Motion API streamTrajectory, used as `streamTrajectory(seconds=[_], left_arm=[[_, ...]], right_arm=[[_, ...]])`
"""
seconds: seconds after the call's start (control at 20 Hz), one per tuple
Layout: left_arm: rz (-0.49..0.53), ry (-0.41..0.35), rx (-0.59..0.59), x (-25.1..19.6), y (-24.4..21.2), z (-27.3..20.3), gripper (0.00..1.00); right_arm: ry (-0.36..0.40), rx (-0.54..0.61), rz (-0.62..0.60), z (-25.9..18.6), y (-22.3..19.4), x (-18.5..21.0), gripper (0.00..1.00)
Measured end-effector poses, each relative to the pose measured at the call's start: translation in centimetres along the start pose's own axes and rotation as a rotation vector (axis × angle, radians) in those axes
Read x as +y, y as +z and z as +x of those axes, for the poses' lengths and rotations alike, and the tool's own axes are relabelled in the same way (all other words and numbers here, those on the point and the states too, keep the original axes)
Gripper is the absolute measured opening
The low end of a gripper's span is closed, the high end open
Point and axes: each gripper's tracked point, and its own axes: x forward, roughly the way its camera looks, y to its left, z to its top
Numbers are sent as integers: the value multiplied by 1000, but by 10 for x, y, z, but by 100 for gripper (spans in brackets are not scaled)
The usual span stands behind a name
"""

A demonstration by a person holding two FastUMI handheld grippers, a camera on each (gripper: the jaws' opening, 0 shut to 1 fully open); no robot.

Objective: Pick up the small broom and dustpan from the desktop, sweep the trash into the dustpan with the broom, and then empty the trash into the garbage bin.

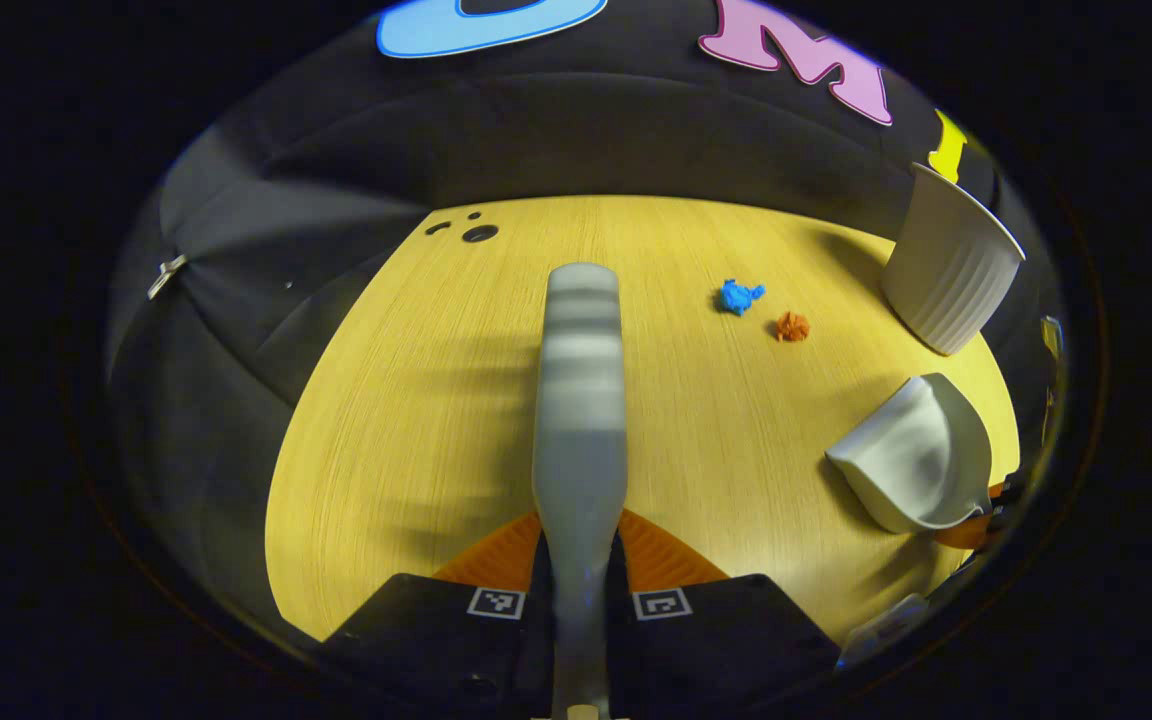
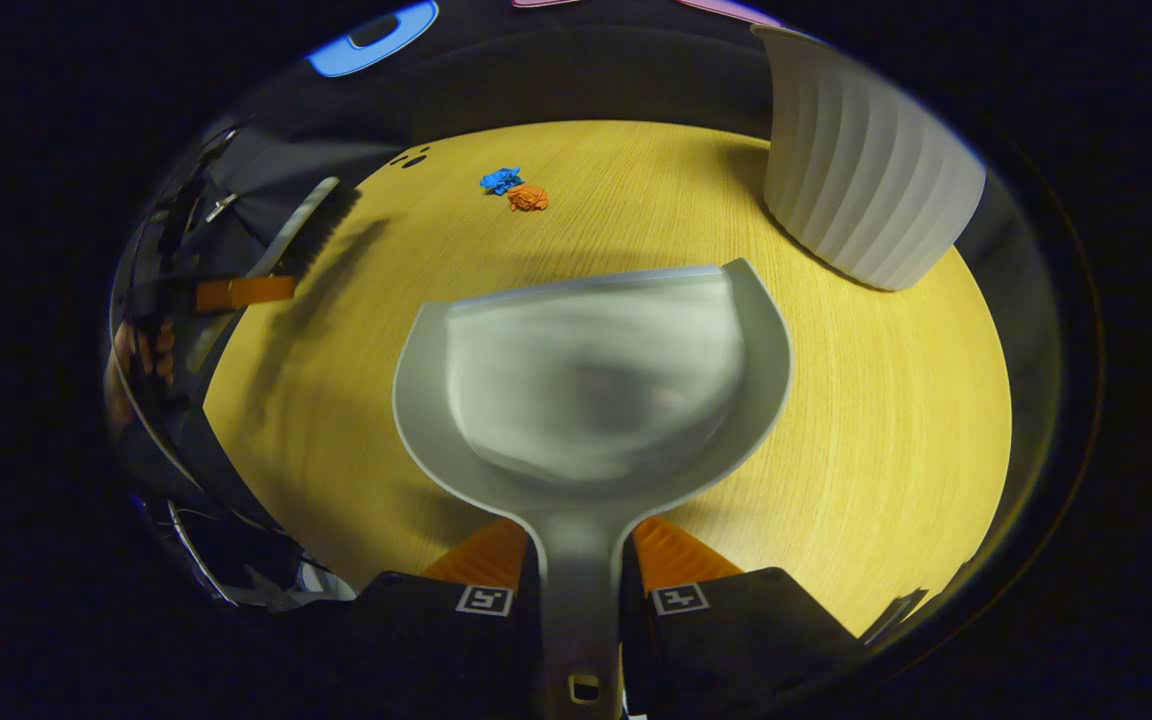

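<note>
In the left gripper view, the left gripper (image 1: 579,560) has its jaws clamped on the handle of the small broom (image 1: 581,400), which runs straight away from the camera above the wooden desk (image 1: 416,420); its far end is blurred. In the right gripper view, the right gripper (image 2: 581,560) has its jaws pressed on either side of the handle of the dustpan (image 2: 596,390), whose pan opens away from the camera over the desk, its inside smeared by blur. Farther off in the left gripper view, the dustpan shows at the right edge of the desk, tilted, with the ribbed white garbage bin (image 1: 948,265) standing beyond it at the far right. Two bits of crumpled trash lie on the desk toward the far side: a blue scrap (image 1: 739,296) and an orange scrap (image 1: 792,326), just beside each other, left of the bin. In the right gripper view, the broom appears at the far left, bristles dark, held by the other gripper, and a hand (image 2: 141,355) shows at the left edge.
</note>
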Motion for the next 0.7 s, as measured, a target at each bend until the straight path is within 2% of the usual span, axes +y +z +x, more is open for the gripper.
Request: streamTrajectory(seconds=[0.15,0.35,0.65,0.7], left_arm=[[98,12,16,16,36,29,25],[154,-35,33,2,79,67,24],[408,-68,66,-42,110,113,25],[447,-69,68,-48,114,118,24]], right_arm=[[-2,0,-11,-11,2,-9,35],[-21,-28,-4,-24,14,-17,35],[-12,0,-5,-22,18,-21,39],[-10,2,-9,-21,18,-22,35]])
